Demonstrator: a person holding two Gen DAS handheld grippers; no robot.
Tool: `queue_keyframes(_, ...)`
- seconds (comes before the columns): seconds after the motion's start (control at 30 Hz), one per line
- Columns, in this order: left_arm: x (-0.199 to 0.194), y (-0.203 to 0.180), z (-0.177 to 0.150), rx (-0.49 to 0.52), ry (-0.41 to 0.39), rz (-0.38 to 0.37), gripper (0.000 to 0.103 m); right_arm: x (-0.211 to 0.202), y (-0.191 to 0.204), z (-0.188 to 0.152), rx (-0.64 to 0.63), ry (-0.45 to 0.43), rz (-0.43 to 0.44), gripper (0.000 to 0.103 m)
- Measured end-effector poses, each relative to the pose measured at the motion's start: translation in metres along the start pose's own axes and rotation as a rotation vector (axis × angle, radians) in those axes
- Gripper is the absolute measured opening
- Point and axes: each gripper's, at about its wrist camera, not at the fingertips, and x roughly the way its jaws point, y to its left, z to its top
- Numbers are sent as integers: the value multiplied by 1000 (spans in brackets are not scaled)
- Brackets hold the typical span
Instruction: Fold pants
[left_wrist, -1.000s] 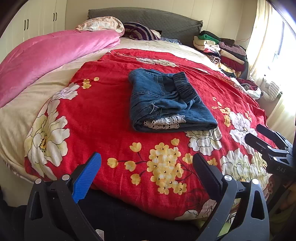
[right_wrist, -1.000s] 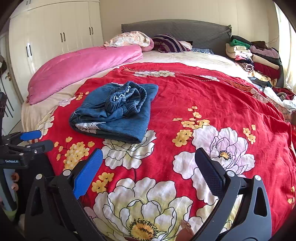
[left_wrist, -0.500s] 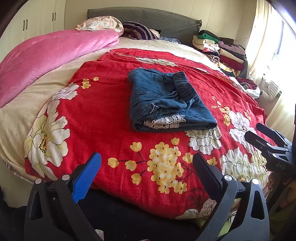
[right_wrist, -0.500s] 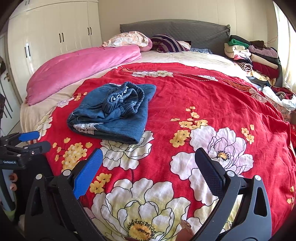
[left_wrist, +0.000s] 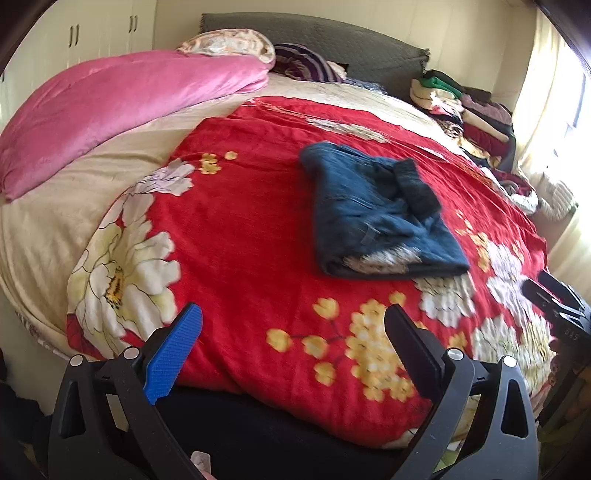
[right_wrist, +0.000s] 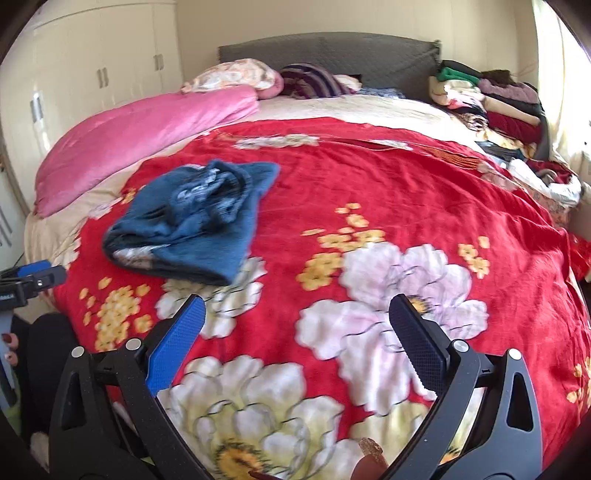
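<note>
folded pants (left_wrist: 376, 210) on red blanket (left_wrist: 240, 236)

A red floral blanket (left_wrist: 240, 229) covers the bed, pink duvet (left_wrist: 122, 103) alongside, stacked clothes (right_wrist: 491, 103) by the headboard (right_wrist: 332, 55)

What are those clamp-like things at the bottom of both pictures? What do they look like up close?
They are two handheld grippers. The left gripper and the right gripper look alike: a black plastic frame with triangular cut-outs and silver pivot bolts, carrying two flat textured fingers, one bright blue, one black. White lettering marks the side of each body, too small to read. No cables or sleeves show.
</note>
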Motion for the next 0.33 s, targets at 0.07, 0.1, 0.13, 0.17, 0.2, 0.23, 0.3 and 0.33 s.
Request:
queue_keyframes(0.07,10,18,12,-29,12,30,99,2,-16,4,29,-2,-23,94)
queue_keyframes(0.1,17,31,21,-49,17,48,99,3,-29,8,46,-9,-54,94)
queue_keyframes(0.13,26,47,33,-68,23,76,99,4,-41,11,62,-16,-74,94)
queue_keyframes(0.17,32,56,40,-79,28,98,99,5,-55,15,79,-18,-93,94)
queue_keyframes(0.2,43,74,55,-100,32,134,99,8,-77,21,110,-12,-118,94)
queue_keyframes(0.23,53,91,67,-120,37,171,99,12,-95,26,135,-4,-137,94)
queue_keyframes(0.3,78,128,97,-162,55,274,99,22,-144,36,192,8,-219,94)
queue_keyframes(0.33,89,142,109,-171,58,316,99,25,-165,39,209,8,-259,94)
